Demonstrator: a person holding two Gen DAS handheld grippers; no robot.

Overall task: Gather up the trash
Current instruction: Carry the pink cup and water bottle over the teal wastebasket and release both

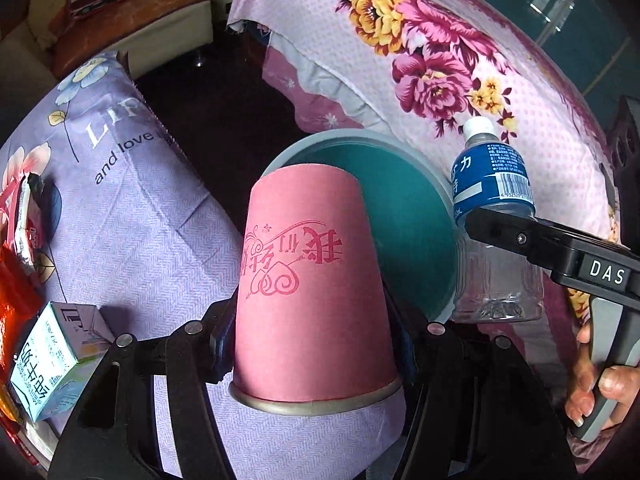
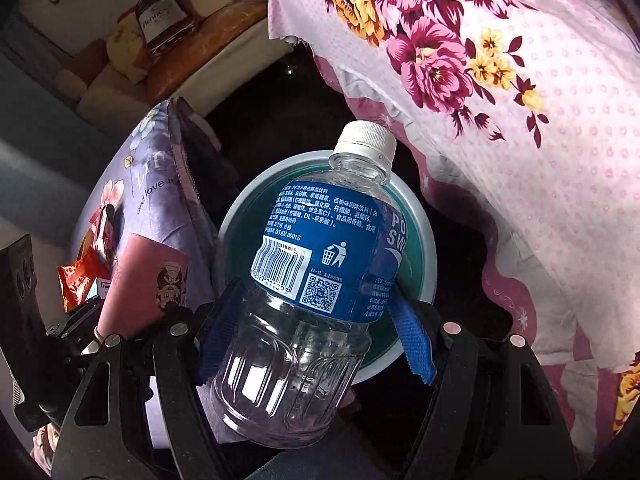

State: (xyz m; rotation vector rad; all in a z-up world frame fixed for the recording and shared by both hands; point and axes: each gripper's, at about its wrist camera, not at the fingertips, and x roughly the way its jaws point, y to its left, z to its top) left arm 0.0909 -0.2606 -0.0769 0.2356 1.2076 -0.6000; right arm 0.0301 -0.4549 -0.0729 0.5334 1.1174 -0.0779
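My left gripper (image 1: 316,340) is shut on a pink paper cup (image 1: 308,280), whose rim faces the camera. Just beyond the cup stands a round bin (image 1: 420,216) with a grey rim and a teal inside. My right gripper (image 2: 312,328) is shut on a clear plastic bottle (image 2: 312,264) with a blue label and a white cap, tilted over the bin (image 2: 416,264). In the left wrist view the bottle (image 1: 492,184) hangs at the bin's right edge in the right gripper (image 1: 500,224). The pink cup (image 2: 144,280) shows left of the bin in the right wrist view.
A lilac printed cushion (image 1: 120,200) on the left bears a small milk carton (image 1: 52,364), an orange wrapper (image 1: 16,292) and a snack packet (image 1: 28,208). A pink floral cloth (image 1: 440,60) drapes right of the bin. A hand (image 1: 600,384) holds the right gripper's handle. A sofa (image 1: 140,20) stands behind.
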